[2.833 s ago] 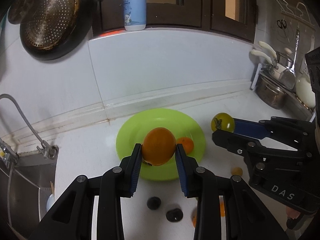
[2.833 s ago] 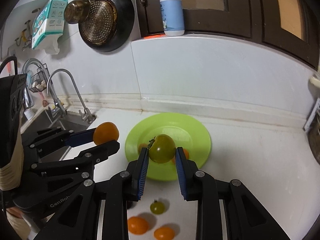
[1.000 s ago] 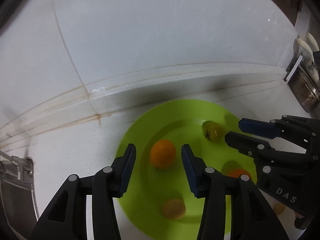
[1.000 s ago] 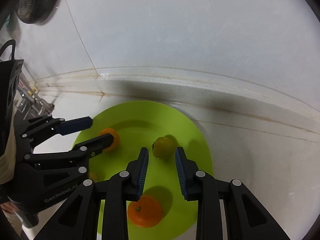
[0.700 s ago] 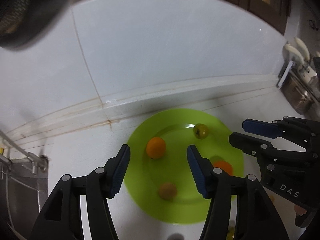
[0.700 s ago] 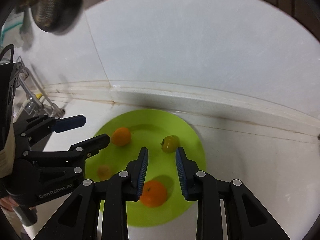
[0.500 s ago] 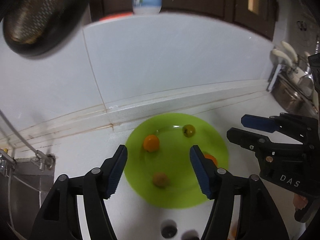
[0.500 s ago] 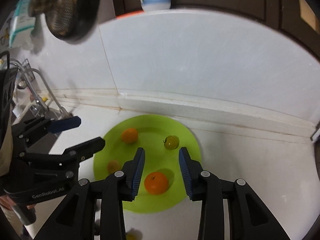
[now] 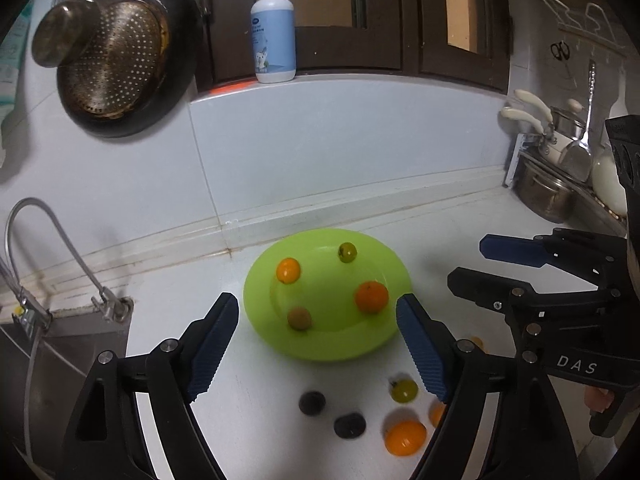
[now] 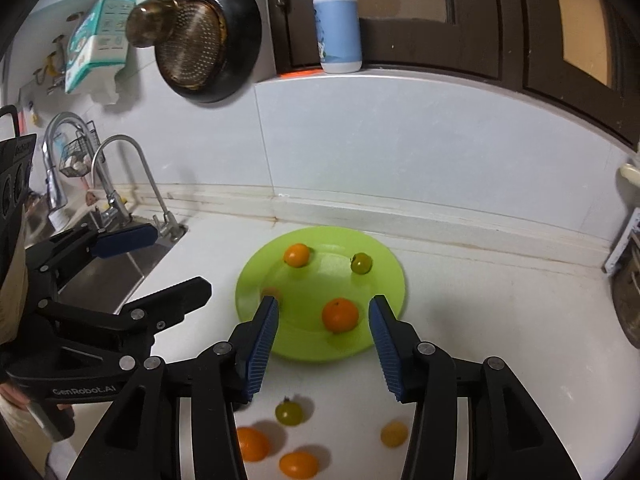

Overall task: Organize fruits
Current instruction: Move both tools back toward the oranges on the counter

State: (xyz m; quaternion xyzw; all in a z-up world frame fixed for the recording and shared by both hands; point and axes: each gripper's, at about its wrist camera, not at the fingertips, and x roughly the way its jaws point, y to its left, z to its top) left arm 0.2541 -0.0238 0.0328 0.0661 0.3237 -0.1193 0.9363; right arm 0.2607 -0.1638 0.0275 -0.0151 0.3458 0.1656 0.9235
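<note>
A lime-green plate (image 9: 260,284) (image 10: 386,280) sits on the white counter near the back wall. It holds a small orange (image 9: 288,270) (image 10: 297,255), a green tomato (image 9: 347,252) (image 10: 361,263), a mandarin (image 9: 371,297) (image 10: 340,314) and a brownish fruit (image 9: 299,318). My left gripper (image 9: 317,302) hovers raised in front of the plate, its jaws opening and holding nothing. My right gripper (image 10: 323,304) hovers beside it, its jaws also opening and empty. Loose on the counter nearer me lie a green tomato (image 10: 289,413), several orange fruits (image 10: 251,444), a yellow one (image 10: 394,434) and two dark fruits (image 9: 312,402).
A sink (image 10: 104,280) with a curved tap (image 10: 140,176) lies left of the plate. A soap bottle (image 9: 273,36) stands on the sill above. A strainer in a black pan (image 9: 116,64) hangs on the wall. Steel pots (image 9: 548,192) stand at the far right.
Both grippers released their fruits onto the plate, then drew back and upward from it. Their jaws have widened, and the loose fruits on the counter have come into view.
</note>
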